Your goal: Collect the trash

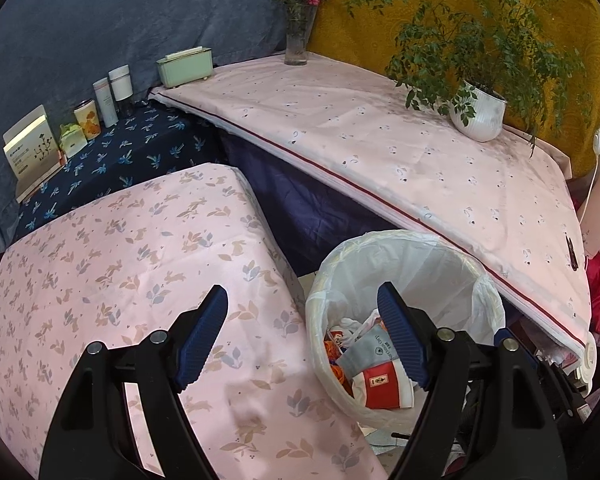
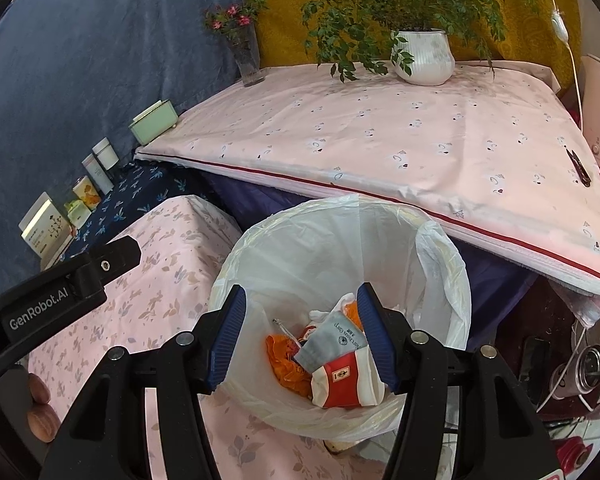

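While both grippers hang over the near end of the scene, neither holds anything. The left gripper [image 1: 302, 332] has its jaws spread wide, one blue pad over the pink leaf-print cloth [image 1: 120, 280] and the other over the bin's edge, with only air between them. The right gripper [image 2: 302, 336] has its jaws parted more narrowly, directly above the bin [image 2: 260, 248], empty too. In the right view the left gripper's black body [image 2: 80, 280] shows at the left edge, with fingertips [image 2: 40, 420] of the person's hand below it.

The bin stands on the floor, lined with a thin white bag, wedged between the leaf-print cloth and the low table. The trash lies at its bottom: a red-and-white paper cup [image 2: 344, 380], a grey printed wrapper [image 2: 332, 340] across it, and orange scraps [image 2: 284, 360] to the left.

Beyond the bin, a pale pink cloth [image 2: 380, 140] with a red stripe covers the table; a small dark object [image 2: 578, 170] lies near its right edge. Farther left, on a navy patterned cloth [image 1: 140, 152], a row of boxes and bottles [image 1: 96, 108] lines the blue backdrop, ending in a green box [image 1: 185, 66]. At the back stand a glass vase [image 1: 298, 36] with pink flowers and a white pot [image 2: 424, 56] holding a leafy plant.
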`<state>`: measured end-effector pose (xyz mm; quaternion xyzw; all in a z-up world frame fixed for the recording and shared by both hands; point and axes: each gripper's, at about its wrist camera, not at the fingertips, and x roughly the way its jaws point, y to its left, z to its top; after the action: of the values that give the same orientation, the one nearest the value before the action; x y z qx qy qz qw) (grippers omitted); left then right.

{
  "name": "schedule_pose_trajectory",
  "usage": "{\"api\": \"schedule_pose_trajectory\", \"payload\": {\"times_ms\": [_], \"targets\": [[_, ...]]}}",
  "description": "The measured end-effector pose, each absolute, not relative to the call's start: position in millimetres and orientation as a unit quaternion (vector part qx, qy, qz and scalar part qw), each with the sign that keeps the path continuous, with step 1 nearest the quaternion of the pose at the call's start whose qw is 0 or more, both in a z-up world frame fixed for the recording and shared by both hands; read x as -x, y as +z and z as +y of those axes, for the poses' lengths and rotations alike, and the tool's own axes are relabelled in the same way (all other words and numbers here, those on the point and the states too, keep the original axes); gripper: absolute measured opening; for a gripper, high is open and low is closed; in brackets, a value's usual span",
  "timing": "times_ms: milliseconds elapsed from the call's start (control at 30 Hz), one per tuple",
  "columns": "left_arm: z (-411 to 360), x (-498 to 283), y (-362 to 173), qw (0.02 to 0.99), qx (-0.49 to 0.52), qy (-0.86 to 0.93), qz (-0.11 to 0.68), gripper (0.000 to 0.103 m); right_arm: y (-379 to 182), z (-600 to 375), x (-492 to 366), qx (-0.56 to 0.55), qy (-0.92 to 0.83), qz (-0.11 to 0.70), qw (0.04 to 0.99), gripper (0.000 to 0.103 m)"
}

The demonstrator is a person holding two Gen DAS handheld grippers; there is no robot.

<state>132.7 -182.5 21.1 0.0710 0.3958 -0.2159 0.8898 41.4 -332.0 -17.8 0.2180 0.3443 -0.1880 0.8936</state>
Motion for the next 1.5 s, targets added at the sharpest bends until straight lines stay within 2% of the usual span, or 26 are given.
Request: {"api": "schedule_pose_trajectory", "payload": {"times_ms": [500, 833, 867, 1000, 1300, 1333, 1367, 1500], "targets": [[-154, -124, 13, 0.892, -0.068, -0.197, 0.402, 0.073, -14, -312, -28, -0.190, -0.186, 0.352, 0.897, 0.063], [-139, -111, 9, 0.898, -0.078, -0.179, 0.394, 0.082, -10, -297, -12, -0.138, -0.191, 0.365, 0.901, 0.078], [-138, -109, 8, 0.899, -0.080, -0.177, 0.392, 0.083, -11, -297, -11, -0.136, -0.192, 0.367, 0.900, 0.084], [-133, -102, 5, 0.901, -0.088, -0.170, 0.390, 0.087, -11, -295, -2, -0.129, -0.193, 0.372, 0.899, 0.084], [-126, -90, -5, 0.898, -0.100, -0.164, 0.396, 0.088, -17, -295, 11, -0.123, -0.198, 0.386, 0.893, 0.085], [-125, -88, -6, 0.897, -0.102, -0.164, 0.396, 0.089, -17, -295, 13, -0.122, -0.200, 0.385, 0.893, 0.087], [-125, -87, -7, 0.898, -0.105, -0.163, 0.396, 0.089, -17, -295, 14, -0.121, -0.199, 0.385, 0.893, 0.097], [-126, -81, -8, 0.899, -0.111, -0.155, 0.394, 0.092, -15, -292, 19, -0.103, -0.210, 0.381, 0.895, 0.096]]}}
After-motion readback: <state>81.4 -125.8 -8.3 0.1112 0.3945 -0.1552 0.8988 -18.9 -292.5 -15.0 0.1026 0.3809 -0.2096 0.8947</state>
